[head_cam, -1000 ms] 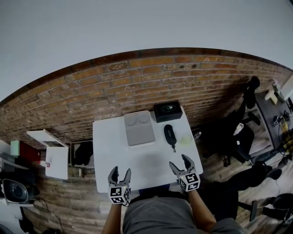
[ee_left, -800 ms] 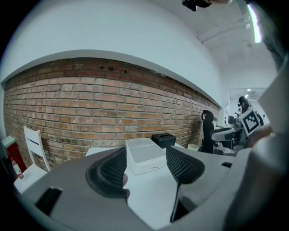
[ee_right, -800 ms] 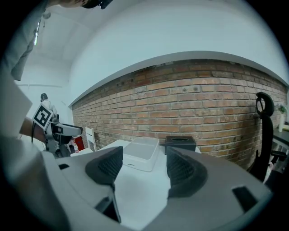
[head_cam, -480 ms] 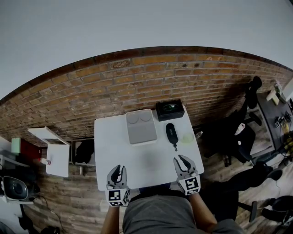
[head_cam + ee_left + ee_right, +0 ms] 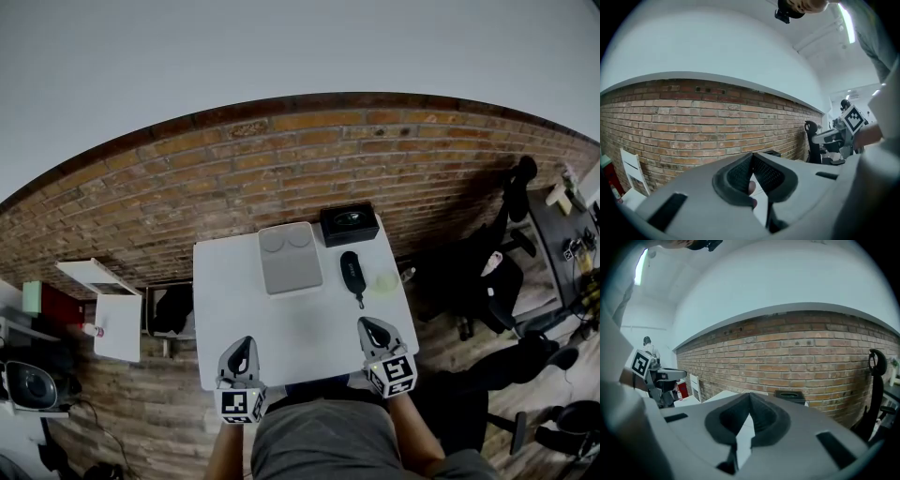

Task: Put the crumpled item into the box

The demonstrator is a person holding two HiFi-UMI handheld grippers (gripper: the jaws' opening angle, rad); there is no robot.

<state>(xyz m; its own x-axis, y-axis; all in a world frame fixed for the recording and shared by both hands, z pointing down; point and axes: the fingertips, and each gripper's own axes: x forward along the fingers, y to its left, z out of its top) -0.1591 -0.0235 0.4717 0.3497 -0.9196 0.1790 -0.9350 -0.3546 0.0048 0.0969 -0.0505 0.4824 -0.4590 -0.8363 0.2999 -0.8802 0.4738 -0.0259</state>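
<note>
A brick wall (image 5: 281, 159) is running across the far side of the scene, and in front of it a white tabletop (image 5: 281, 328) is standing on a wooden floor (image 5: 141, 412). A smaller white stand (image 5: 117, 328) is sitting off to the tabletop's left, and dark office chairs (image 5: 487, 281) are crowding the right side.

On the far part of the tabletop a flat grey tray (image 5: 289, 259) with two round dents is lying, its far edge near the wall side. Just to its right, at the far right corner, the black box (image 5: 349, 223) is sitting with its top facing up. Nearer than the box, a black oblong object (image 5: 352, 273) is lying lengthwise. The crumpled item (image 5: 383, 280), pale and small, is resting on the tabletop just right of that oblong object, near the right edge and outside the box.

At the near edge, the left gripper (image 5: 241, 345) is hovering over the left corner and the right gripper (image 5: 368, 326) over the right, well apart from each other and from the crumpled item. Each one's fingers are pressing together at the tips, with nothing clamped between them.
</note>
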